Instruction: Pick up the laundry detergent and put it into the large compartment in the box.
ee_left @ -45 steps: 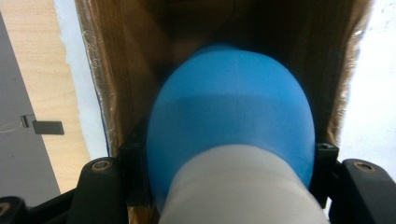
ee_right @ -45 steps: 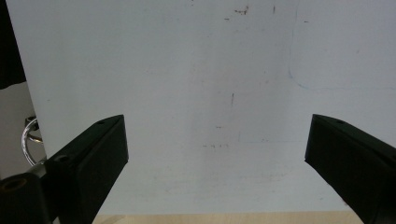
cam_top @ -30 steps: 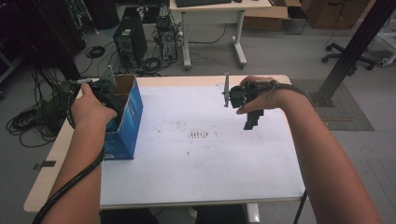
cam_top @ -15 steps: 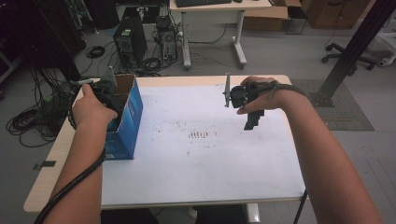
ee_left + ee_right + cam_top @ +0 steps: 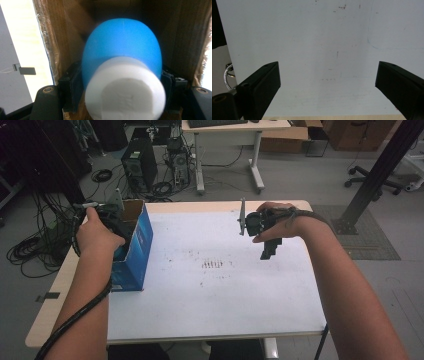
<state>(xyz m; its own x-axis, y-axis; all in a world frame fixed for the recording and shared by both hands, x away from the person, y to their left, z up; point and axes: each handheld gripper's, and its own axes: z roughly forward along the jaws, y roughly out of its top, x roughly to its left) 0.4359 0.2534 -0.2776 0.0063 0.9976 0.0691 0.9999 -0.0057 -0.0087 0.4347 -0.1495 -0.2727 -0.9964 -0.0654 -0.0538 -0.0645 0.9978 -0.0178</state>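
Observation:
A person's left hand holds my left gripper (image 5: 114,227) down inside the open top of a blue cardboard box (image 5: 139,251) at the table's left edge. In the left gripper view a blue rounded object with a white cap (image 5: 122,67) sits between the jaws of the left gripper (image 5: 120,82), against the box's brown inner walls. It is blurred, and the jaws have just been opening around it. My right gripper (image 5: 269,251) hangs over the white table top (image 5: 210,295), right of centre. In the right gripper view this gripper (image 5: 327,75) is open wide, with bare table between its jaws.
Faint dark marks (image 5: 214,265) speckle the table's middle. Beyond the far edge are a computer tower (image 5: 135,165), cable tangles (image 5: 30,250) on the floor, a desk (image 5: 230,140) and a black post (image 5: 380,170) at the right.

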